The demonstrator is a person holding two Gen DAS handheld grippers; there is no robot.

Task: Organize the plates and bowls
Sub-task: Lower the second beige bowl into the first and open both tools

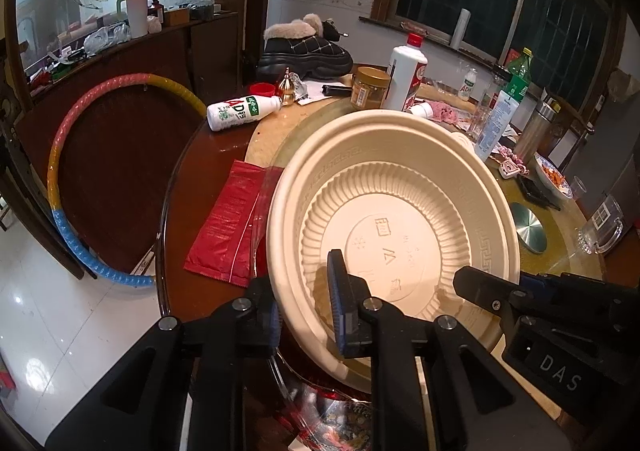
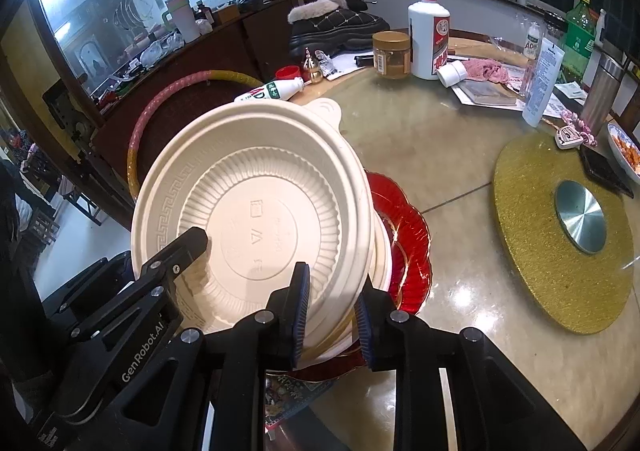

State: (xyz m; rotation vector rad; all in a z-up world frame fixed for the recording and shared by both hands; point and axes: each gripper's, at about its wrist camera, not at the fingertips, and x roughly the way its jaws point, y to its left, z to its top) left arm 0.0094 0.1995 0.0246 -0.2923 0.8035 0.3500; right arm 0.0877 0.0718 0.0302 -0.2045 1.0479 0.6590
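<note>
Both grippers held the same cream plastic bowl (image 1: 400, 219), tilted so that its ribbed inside faced the cameras; it was empty. The left gripper (image 1: 308, 311) was clamped on the bowl's near-left rim, one pad inside the wall and one outside. The right gripper (image 2: 332, 315) straddled the opposite rim; its fingers (image 2: 300, 315) lay close against the wall on both sides, but whether the pads pressed it could not be told.

The bowl sat raised near the table's (image 2: 460, 155) near-left edge, above a red scalloped plate (image 2: 408, 235), with further white rims (image 2: 382, 251) stacked between bowl and plate.

Other containers:
- Blue-patterned dish (image 2: 626, 153), right edge of the table, holding orange food.
- Amber jar with gold lid (image 2: 391, 55), far side, lid on.
- White bottle with red cap (image 2: 429, 37), beside the jar, upright.
- Small white drink bottle (image 1: 244, 112), lying on its side near the far-left edge.
- Green bottle (image 2: 580, 37), far-right, upright.
</note>
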